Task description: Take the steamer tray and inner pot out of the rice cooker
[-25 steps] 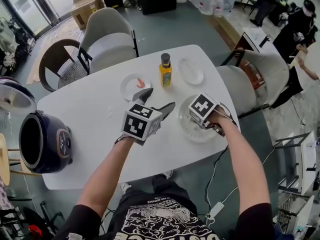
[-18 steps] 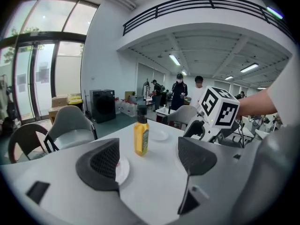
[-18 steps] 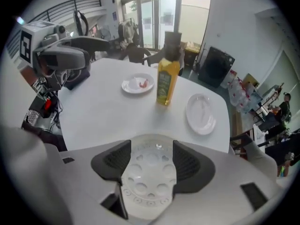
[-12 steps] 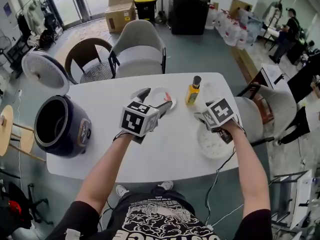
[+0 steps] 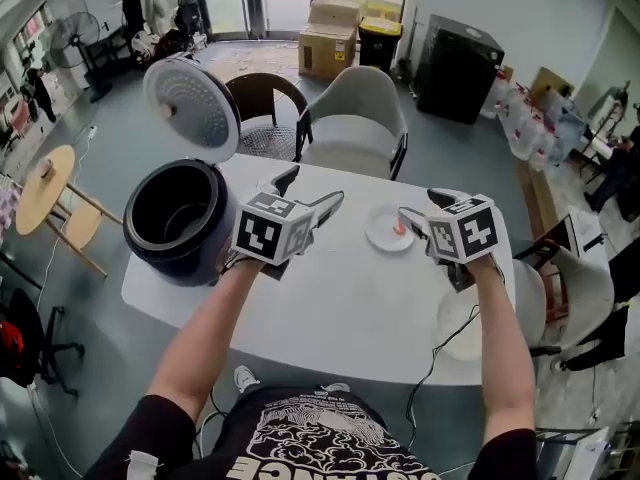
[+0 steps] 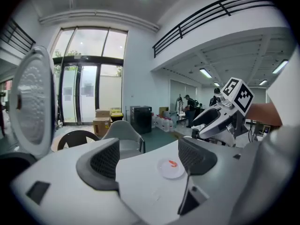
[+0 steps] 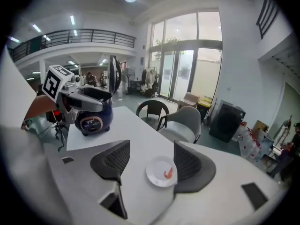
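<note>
The dark blue rice cooker (image 5: 178, 220) stands at the table's left end. Its lid (image 5: 190, 101) is swung up and its inside looks dark and deep. My left gripper (image 5: 308, 194) hovers just right of the cooker, open and empty. My right gripper (image 5: 424, 208) hangs open over the table's right half, with nothing between its pads. A pale round dish (image 5: 468, 324) lies at the right edge, below my right forearm. In the left gripper view the open jaws (image 6: 150, 159) frame bare tabletop, with the lid (image 6: 29, 108) at far left. The right gripper view shows the cooker (image 7: 93, 117) beyond the left gripper (image 7: 77, 99).
A small white plate (image 5: 389, 230) with a red scrap sits between the two grippers, also seen as the plate (image 7: 161, 171). A grey chair (image 5: 355, 120) and a brown chair (image 5: 266, 108) stand behind the white table (image 5: 340, 308). A round wooden side table (image 5: 45, 182) stands to the left.
Both grippers have risen and swung left, away from the pale dish and toward the cooker. The head view has turned left too, bringing the cooker and its raised lid into full view.
</note>
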Tool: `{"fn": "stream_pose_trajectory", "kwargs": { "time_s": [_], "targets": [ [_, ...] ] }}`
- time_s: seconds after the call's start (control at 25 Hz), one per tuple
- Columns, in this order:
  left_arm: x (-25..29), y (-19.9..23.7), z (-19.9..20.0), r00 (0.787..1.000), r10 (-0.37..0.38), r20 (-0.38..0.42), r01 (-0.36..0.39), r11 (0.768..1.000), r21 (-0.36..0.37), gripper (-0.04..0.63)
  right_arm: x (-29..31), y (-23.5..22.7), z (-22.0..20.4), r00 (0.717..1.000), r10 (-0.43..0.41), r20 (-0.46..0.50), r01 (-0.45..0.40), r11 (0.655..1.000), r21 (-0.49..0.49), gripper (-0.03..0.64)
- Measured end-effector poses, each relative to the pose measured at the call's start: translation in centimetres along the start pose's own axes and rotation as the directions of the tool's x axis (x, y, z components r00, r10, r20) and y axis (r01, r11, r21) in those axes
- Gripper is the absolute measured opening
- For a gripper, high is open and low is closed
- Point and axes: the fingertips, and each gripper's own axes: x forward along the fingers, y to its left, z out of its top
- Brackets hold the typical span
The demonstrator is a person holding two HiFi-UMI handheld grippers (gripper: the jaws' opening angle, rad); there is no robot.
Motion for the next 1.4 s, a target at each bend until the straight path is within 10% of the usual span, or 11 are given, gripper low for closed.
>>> {"fn": "stream_pose_trajectory", "kwargs": {
  "time_s": [0.64,1.4],
  "targets": [
    [-24.6,21.5,0.1,0.955,0.291,0.063,-0.284,0.953,-0.105,0.396,4.7,24.2,19.3,0.944,0.253,0.21,-0.232,0.965,-0.119,0.307],
    [-41.7,42.1,-7.5,0.961,0.276,0.016,-0.271,0.951,-0.147,0.396,15.9,47.4,28.6,0.926,0.328,0.187,-0.324,0.945,-0.051,0.307]
  ]
}}
